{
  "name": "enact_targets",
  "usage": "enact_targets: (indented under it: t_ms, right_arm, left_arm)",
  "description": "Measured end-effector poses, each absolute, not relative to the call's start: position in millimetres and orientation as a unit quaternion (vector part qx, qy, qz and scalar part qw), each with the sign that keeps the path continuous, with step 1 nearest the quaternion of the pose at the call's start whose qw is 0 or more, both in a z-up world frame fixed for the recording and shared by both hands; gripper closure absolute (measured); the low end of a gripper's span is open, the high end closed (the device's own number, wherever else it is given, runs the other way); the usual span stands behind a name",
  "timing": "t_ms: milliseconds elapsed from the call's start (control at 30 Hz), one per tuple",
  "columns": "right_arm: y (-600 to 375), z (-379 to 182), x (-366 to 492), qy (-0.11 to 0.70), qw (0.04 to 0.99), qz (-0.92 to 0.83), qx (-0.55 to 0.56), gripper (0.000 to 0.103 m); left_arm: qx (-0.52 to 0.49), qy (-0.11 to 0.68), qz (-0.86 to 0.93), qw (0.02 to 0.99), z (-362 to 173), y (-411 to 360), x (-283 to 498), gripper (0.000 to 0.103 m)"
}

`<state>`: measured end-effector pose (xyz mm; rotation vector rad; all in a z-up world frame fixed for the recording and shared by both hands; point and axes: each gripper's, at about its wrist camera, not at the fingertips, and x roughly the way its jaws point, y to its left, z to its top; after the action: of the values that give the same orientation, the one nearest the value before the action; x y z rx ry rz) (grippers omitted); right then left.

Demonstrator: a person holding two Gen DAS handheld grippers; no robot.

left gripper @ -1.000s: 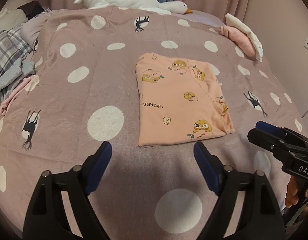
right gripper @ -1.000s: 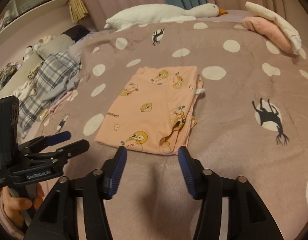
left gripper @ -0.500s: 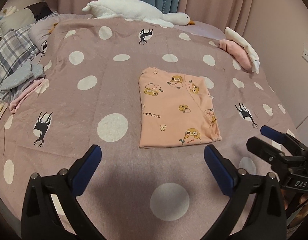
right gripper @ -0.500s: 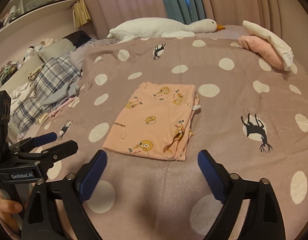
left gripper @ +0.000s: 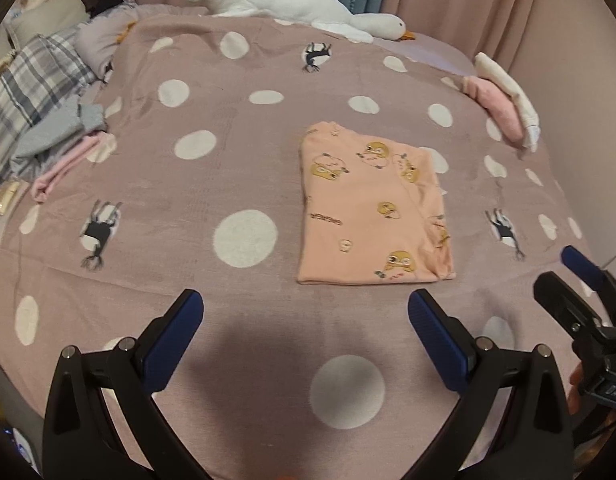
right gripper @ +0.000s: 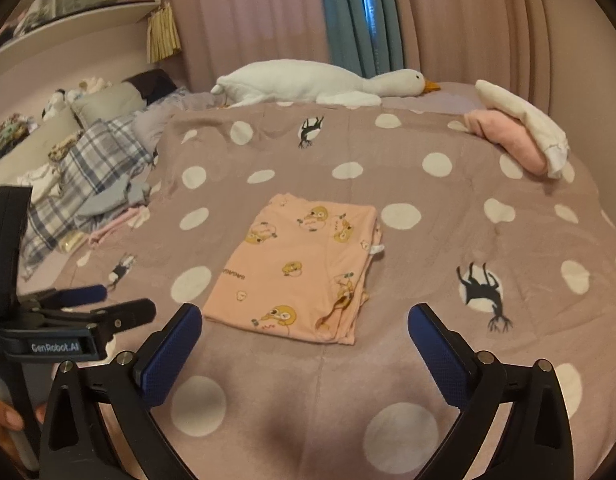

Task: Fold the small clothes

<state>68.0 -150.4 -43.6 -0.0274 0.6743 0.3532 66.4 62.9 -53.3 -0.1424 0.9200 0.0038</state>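
Above bedspread [left gripper: 267,184]: left gripper [left gripper: 305,320], right gripper [right gripper: 303,330] jaws wide, empty; folded shirt [right gripper: 299,272] untouched.

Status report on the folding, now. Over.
Left claw open, empty. Right claw open, empty. Peach cartoon-print garment folded flat on the polka-dot bedspread. Nothing between claws and garment.

The left claw [left gripper: 305,336] is spread wide, its two blue-padded fingers [left gripper: 438,344] far apart with nothing between them. The right claw [right gripper: 303,344] is spread just as wide and also holds nothing. In the right wrist view the left claw shows at the lower left, with a hand [right gripper: 5,420] wrapped around its grip. Both point forward, side by side.
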Motion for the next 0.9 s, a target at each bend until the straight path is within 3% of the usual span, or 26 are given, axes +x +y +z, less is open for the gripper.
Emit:
enact_targets:
  t_ms: [900]
  right_arm:
    - [-140,-45,74,0.343,0.922,0.178,-0.015,0.001]
  left_arm:
    - [-0.053,0.439,0.017,0.897,-48,65,68,0.000]
